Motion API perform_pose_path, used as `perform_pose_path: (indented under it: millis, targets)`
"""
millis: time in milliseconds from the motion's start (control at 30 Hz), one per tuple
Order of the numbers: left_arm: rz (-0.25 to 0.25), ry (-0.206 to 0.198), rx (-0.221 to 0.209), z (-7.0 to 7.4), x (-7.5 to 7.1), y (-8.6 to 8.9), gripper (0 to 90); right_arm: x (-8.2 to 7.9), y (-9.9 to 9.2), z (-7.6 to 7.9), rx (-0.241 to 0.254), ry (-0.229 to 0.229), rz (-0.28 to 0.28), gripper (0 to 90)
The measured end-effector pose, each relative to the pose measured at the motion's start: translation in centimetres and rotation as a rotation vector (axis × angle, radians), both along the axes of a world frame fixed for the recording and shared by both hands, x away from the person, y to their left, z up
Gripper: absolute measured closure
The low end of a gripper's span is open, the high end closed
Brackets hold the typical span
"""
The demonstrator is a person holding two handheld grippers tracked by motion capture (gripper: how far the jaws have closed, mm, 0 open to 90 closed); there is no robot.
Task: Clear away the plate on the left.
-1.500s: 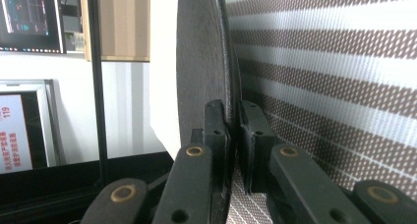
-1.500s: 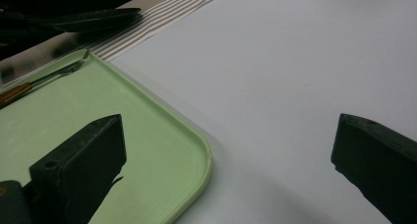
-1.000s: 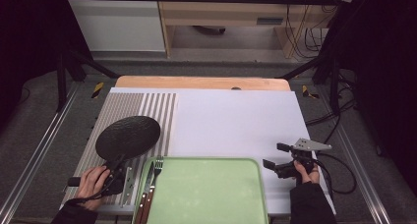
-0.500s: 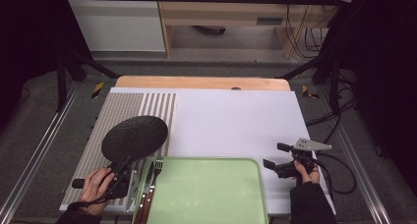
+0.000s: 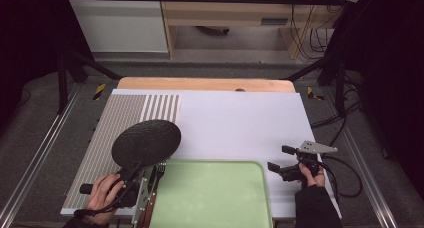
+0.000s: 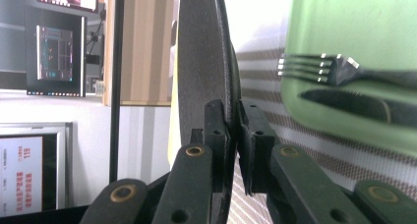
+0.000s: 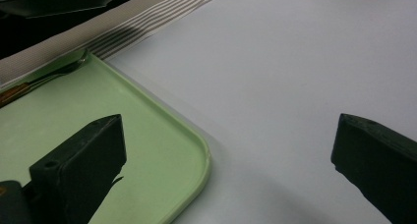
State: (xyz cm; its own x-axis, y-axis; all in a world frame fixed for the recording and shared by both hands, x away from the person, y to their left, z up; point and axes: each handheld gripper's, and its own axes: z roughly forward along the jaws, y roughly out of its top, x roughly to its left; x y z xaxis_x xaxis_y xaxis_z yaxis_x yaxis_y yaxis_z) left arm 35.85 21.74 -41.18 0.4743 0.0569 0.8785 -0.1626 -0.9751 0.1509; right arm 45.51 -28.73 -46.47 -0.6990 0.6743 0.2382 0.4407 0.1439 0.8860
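Note:
A round black plate (image 5: 146, 142) hangs tilted above the striped mat, close to the green tray's left corner. My left gripper (image 5: 131, 174) is shut on its near rim; in the left gripper view the jaws pinch the plate (image 6: 199, 71) edge-on at my gripper (image 6: 235, 130). A fork (image 6: 339, 71) and a knife (image 6: 359, 105) lie on the green tray (image 6: 354, 17) at its left side. My right gripper (image 5: 281, 158) stands open beside the tray's right edge, over the white sheet, nothing between its jaws (image 7: 226, 150).
The green tray (image 5: 215, 198) fills the near middle of the table. A striped placemat (image 5: 115, 123) lies at the left, the white sheet (image 5: 240, 123) across the middle. A wooden board edge (image 5: 200, 84) runs along the far side.
My left gripper has carried the black plate to the right and nearer the tray. The right gripper has stayed in place, open.

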Motion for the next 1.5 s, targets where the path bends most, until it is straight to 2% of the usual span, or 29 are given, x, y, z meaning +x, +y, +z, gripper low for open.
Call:
perform_pose_path:
  millis: [200, 467, 667, 900, 1033, 1500]
  targets:
    - [-0.036, 0.003, 0.005, 0.3, -0.6, -1.1, 82.8, 0.0, 0.0, 0.0, 0.000, 0.000, 0.000, 0.3]
    - [-0.081, 0.004, -0.014, 1.0, -1.7, -2.4, 82.8, 0.0, 0.0, 0.0, 0.000, 0.001, 0.000, 0.3]
    - [-0.116, 0.008, -0.006, 1.4, -2.7, -3.7, 82.7, 0.0, 0.0, 0.0, -0.003, 0.003, 0.001, 0.3]
    - [-0.173, 0.017, -0.013, 1.6, -3.7, -4.8, 82.7, 0.0, 0.0, 0.0, -0.003, 0.003, 0.000, 0.3]
    - [-0.191, 0.016, -0.002, 1.6, -4.2, -5.4, 82.7, 0.0, 0.0, 0.0, -0.005, 0.004, 0.000, 0.3]
    - [-0.241, 0.048, -0.004, 1.7, -5.8, -7.1, 82.6, 0.0, 0.0, 0.0, -0.004, 0.003, 0.000, 0.3]
